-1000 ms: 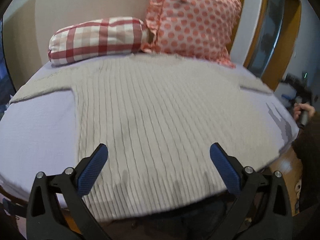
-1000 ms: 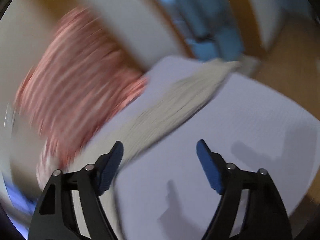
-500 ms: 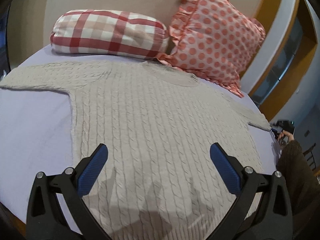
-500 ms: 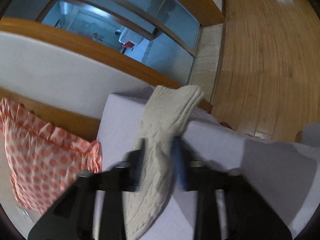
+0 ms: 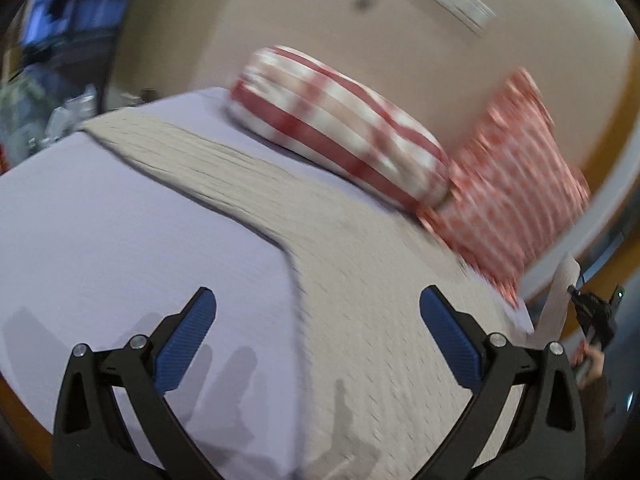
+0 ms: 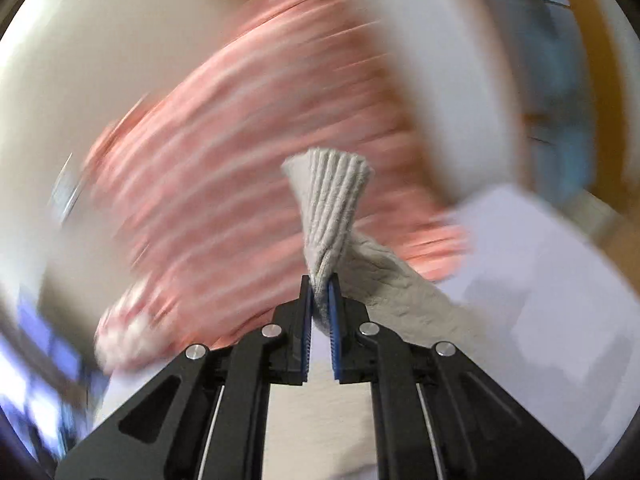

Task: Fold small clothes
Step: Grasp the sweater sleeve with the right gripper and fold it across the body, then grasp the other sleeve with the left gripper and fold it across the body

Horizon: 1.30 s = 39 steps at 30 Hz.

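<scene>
sweater sleeve (image 6: 332,216) in right hand-held gripper (image 6: 319,292)

I see the bed (image 5: 100,216) under a pale lilac sheet. A cream knitted sweater (image 5: 360,320) lies spread across it, one sleeve stretched left. At its head rest a red checked pillow (image 5: 340,136) and a pink dotted cushion (image 5: 516,200), touching.

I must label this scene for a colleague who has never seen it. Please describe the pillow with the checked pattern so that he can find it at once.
Start at the bed with the pale lilac sheet, where a cream knitted sweater lies spread out. At the head of the bed, against the beige wall, two cushions sit side by side. The checked pillow is the long, roll-shaped one with red and white squares; its neighbour, the dotted cushion, is flat, square and coral.
</scene>
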Available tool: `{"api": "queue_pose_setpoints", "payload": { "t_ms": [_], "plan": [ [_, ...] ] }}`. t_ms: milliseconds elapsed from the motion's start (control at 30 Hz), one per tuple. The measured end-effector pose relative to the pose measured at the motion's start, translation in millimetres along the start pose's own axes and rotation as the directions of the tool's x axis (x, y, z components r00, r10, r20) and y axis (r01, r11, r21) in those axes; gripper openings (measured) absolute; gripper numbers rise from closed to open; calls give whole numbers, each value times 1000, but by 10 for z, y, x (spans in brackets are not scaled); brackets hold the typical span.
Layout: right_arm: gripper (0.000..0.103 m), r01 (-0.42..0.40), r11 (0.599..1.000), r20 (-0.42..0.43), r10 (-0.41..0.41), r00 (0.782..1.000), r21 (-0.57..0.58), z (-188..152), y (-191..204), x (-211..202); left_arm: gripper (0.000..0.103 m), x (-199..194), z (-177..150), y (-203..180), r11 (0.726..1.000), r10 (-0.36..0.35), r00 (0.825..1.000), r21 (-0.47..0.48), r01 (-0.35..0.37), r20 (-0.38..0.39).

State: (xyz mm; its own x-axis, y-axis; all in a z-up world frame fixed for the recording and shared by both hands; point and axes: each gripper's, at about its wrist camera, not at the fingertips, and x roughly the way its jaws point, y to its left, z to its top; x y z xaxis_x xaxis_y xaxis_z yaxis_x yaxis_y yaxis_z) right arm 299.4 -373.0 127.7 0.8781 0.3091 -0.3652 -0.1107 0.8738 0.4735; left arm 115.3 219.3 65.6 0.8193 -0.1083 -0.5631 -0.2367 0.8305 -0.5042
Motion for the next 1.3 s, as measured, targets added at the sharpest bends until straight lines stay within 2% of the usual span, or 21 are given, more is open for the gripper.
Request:
{"api": "queue_pose_setpoints", "payload": {
  "t_ms": [67, 133, 167, 267, 333, 400, 433, 467, 533, 600, 700, 767, 833, 967, 1067, 1200, 1300],
  "plan": [
    [8, -81, 992, -115, 70, 991, -101, -256, 639, 377, 101, 5, 125, 131, 999, 31, 999, -29, -31, 11],
    [8, -154, 974, -250, 109, 962, -165, -651, 1197, 780, 101, 45, 275, 249, 996, 78, 997, -48, -77, 13],
    [8, -183, 961, -331, 107, 937, -206, -909, 1506, 1038, 101, 67, 347, 311, 993, 99, 995, -58, -99, 9],
    [8, -209, 938, -448, 66, 892, -277, -1428, 1935, 1377, 101, 117, 524, 503, 985, 147, 989, -95, -146, 5],
    [9, -219, 927, -485, 47, 873, -305, -1686, 2100, 1453, 101, 159, 637, 648, 981, 163, 987, -109, -163, -7],
    [20, -254, 901, -531, 32, 847, -352, -1920, 2243, 1436, 101, 215, 702, 748, 980, 159, 987, -121, -161, -24],
    [43, -285, 882, -571, 22, 821, -376, -2047, 2320, 1417, 101, 247, 736, 820, 979, 148, 988, -134, -151, -34],
    [69, -301, 869, -592, 11, 806, -393, -2159, 2371, 1374, 101, 263, 751, 873, 978, 142, 989, -146, -147, -42],
    [85, -324, 850, -591, 18, 806, -416, -2252, 2445, 1276, 101, 350, 809, 1041, 971, 112, 991, -204, -124, -71],
    [85, -349, 843, -579, 55, 813, -409, -2284, 2475, 1147, 101, 441, 852, 1202, 956, 92, 992, -269, -113, -91],
    [87, -349, 879, -585, 104, 805, -325, -2209, 2344, 1031, 99, 599, 906, 1356, 938, 69, 990, -330, -105, -120],
    [87, -347, 902, -596, 134, 792, -257, -2180, 2295, 1026, 96, 691, 955, 1421, 929, 49, 990, -358, -94, -131],
    [87, -346, 912, -605, 149, 782, -222, -2176, 2254, 1022, 93, 786, 1024, 1506, 913, 46, 990, -395, -97, -136],
    [87, -339, 920, -612, 154, 775, -197, -2158, 2223, 1035, 90, 921, 1222, 1663, 888, 43, 993, -452, -88, -109],
    [87, -342, 925, -618, 171, 767, -168, -2181, 2217, 1047, 83, 989, 1384, 1901, 849, 39, 997, -524, -67, -64],
    [88, -343, 926, -614, 180, 768, -157, -2179, 2174, 991, 71, 1018, 1571, 2294, 778, 26, 1000, -628, -20, 0],
    [88, -341, 927, -610, 182, 771, -155, -2155, 2158, 971, 64, 1019, 1675, 2463, 760, 36, 999, -650, -14, 20]
  ]
}}
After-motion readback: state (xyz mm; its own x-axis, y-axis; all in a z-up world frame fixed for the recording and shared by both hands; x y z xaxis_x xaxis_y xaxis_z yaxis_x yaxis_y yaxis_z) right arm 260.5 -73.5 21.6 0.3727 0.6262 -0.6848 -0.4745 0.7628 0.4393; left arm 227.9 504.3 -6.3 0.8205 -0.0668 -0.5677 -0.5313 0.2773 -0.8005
